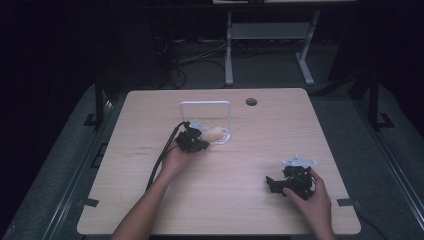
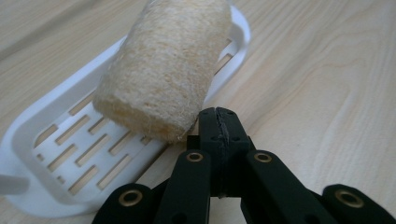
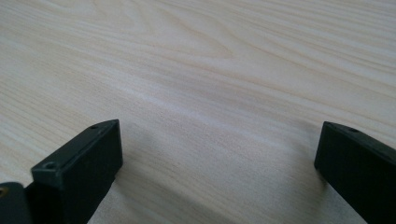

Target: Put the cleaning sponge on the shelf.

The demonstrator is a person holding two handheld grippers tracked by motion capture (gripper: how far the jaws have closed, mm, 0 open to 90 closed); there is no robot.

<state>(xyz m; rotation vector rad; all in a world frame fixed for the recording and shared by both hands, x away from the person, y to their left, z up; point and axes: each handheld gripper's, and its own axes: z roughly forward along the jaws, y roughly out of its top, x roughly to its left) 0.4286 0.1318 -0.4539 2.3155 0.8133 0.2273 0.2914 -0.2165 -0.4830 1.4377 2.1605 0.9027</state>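
Note:
A beige loofah roll [image 1: 214, 134] [image 2: 163, 70] lies on a white slotted tray [image 1: 226, 138] [image 2: 239, 28] near the middle of the table. A white upright frame [image 1: 205, 103] rises behind the tray. My left gripper [image 1: 204, 139] [image 2: 218, 115] is shut, and its tips touch the near lower edge of the loofah, with nothing seen between the jaws. My right gripper [image 1: 271, 184] [image 3: 222, 137] rests low at the table's front right. It is open, jaws wide apart over bare wood.
A round cable hole [image 1: 251, 102] sits near the far edge of the wooden table [image 1: 150, 115]. The left gripper's black cable [image 1: 161, 157] trails toward the front. A desk frame [image 1: 229, 50] and floor cables stand beyond the table.

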